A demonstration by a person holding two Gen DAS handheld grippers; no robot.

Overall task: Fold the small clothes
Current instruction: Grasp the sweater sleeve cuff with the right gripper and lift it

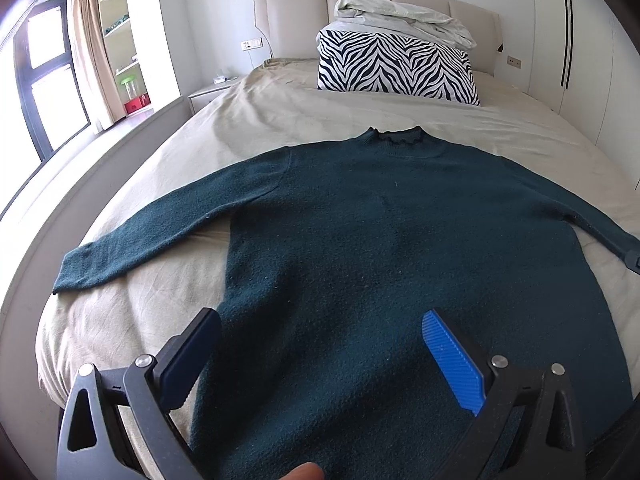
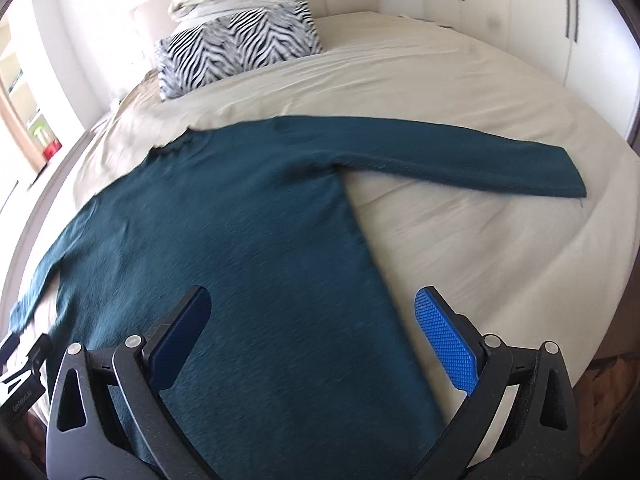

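Hovering over the hem end of the sweater (image 1: 360, 240), the left gripper (image 1: 320, 344) and right gripper (image 2: 314, 320) both have their jaws spread, holding nothing. The sweater lies flat on the bed (image 2: 460, 92), sleeves out to either side, collar farthest away. A good first fold probably means pinching each cuff cleanly, one layer only, and laying it across the body. Beyond sit a zebra pillow (image 1: 396, 66) and bedding.
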